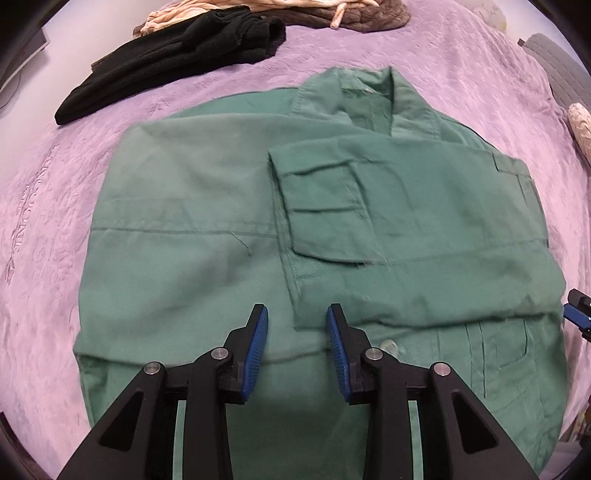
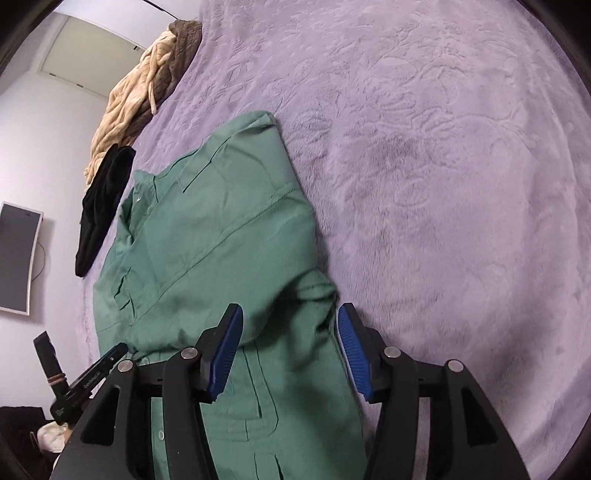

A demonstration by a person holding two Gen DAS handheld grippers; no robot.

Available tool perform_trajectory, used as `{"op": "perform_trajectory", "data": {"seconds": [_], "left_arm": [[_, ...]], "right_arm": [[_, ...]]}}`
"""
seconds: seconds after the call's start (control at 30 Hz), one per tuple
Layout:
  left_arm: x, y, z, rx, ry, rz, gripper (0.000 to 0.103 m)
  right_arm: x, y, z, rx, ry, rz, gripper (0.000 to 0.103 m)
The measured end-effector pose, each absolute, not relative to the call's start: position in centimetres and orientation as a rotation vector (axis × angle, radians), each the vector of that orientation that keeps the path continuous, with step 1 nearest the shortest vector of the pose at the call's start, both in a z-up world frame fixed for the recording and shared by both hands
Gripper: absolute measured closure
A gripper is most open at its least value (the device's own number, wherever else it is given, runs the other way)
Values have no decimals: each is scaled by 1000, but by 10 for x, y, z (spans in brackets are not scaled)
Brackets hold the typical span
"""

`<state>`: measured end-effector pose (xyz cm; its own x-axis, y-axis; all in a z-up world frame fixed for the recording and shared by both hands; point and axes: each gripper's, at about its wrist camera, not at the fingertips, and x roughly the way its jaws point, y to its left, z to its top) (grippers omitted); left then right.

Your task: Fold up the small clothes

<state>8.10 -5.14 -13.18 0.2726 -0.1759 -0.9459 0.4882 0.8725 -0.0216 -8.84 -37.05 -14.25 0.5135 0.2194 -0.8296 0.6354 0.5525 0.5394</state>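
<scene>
A green collared shirt (image 1: 207,206) lies flat on the purple blanket (image 1: 44,206), its collar at the far side and both sleeves folded in over its body. My left gripper (image 1: 297,315) is open just above the shirt's near part, at the edge of the folded right sleeve (image 1: 424,236), holding nothing. In the right wrist view the same shirt (image 2: 221,229) runs from the lower middle toward the upper left. My right gripper (image 2: 290,317) is open over the shirt's right side near the hem, with cloth between its blue pads (image 2: 351,350), not gripped. The right gripper's blue tip (image 1: 578,314) shows at the right edge.
A black garment (image 1: 173,55) lies on the blanket beyond the shirt at the left, with beige and brown clothes (image 1: 295,11) piled behind it. The purple blanket (image 2: 443,184) stretches to the right of the shirt. A wall screen (image 2: 16,258) hangs at the left.
</scene>
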Motion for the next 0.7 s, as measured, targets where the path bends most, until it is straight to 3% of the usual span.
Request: {"op": "perform_trajectory", "data": {"seconds": [0.1,0.17,0.2,0.5,0.57,0.7], "left_arm": [[65,-54,-133,299,1243,-456,68],[56,-56,-134,307,1257,-430,31],[51,-57,-133,312,1245,-407,2],[17,-57,-119,337,1214,-353,1],[14,-57,-116,334,1213,-341,1],[6,-50,-111,323,1215,-321,1]], "right_arm": [[-98,-362,-144,990,1057,-284,34],[-103,-359,-144,987,1067,-265,34],[-107,-358,-143,991,1069,-255,34],[-121,-354,-138,991,1083,-175,31],[-125,-353,-135,990,1071,-154,17],[-127,-347,-134,997,1067,-119,16]]}}
